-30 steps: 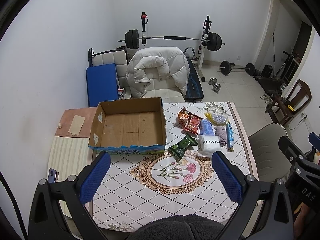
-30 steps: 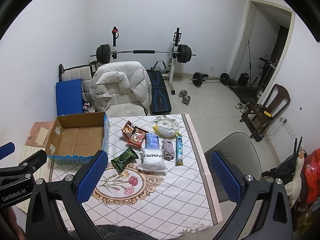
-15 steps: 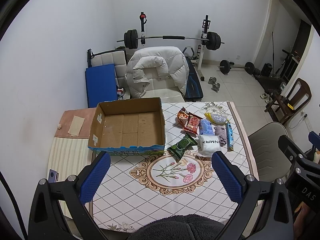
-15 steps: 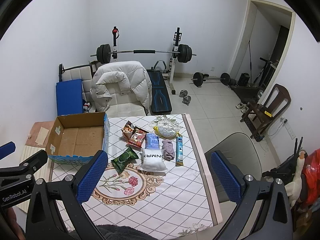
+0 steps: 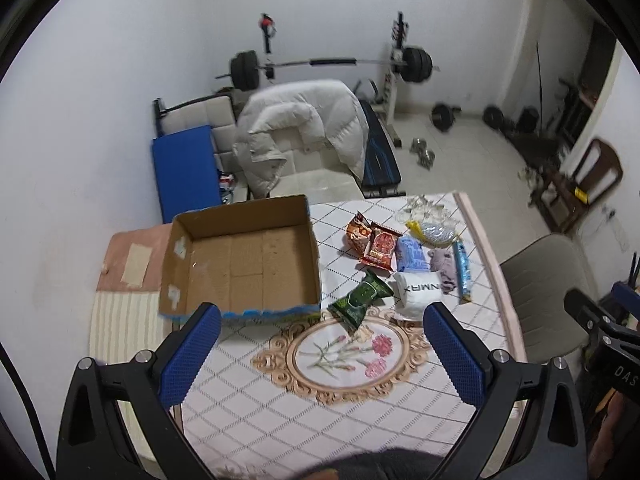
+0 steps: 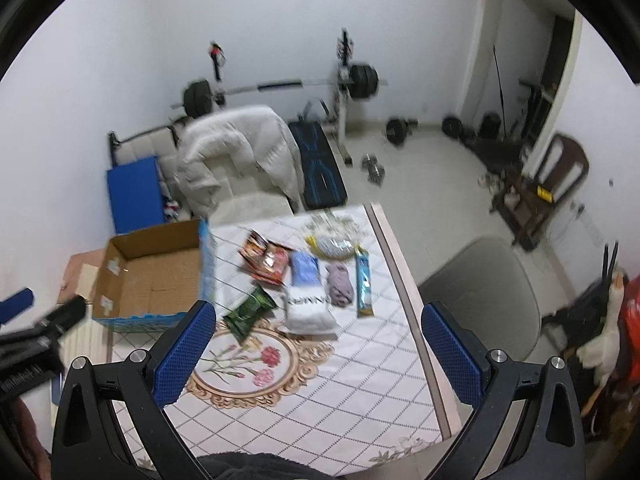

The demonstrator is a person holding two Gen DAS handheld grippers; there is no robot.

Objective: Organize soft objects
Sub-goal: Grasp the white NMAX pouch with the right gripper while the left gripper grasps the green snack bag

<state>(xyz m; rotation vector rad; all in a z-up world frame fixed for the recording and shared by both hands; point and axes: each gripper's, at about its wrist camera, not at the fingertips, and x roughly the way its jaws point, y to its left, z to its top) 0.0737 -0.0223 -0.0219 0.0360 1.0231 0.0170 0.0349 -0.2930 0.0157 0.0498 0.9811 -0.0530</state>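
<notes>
Held the left gripper (image 5: 322,354) high over the worktop (image 5: 352,392), fingers (image 5: 191,354) spread wide, gripping nothing. Held the right gripper (image 6: 316,354) high as well, fingers (image 6: 448,354) wide apart and empty.

Saw an open brown box (image 5: 240,256) on the left side of the worktop, bare inside. Lay just right of the box: a green snack bag (image 5: 360,298), near the box's front corner. Lay beside that: a white soft pack (image 5: 418,294) with letters on it. Sat farther back: two red snack bags (image 5: 372,240), touching each other, then a blue pack (image 5: 412,254), a grey cloth (image 5: 444,266) and a long blue stick pack (image 5: 462,272) near the right edge. Rested at the far end: a shiny bag with a yellow end (image 5: 432,232).

Stood behind the worktop: a chair with a white puffy coat (image 5: 304,128) over it. Looked blurry in the right view.
</notes>
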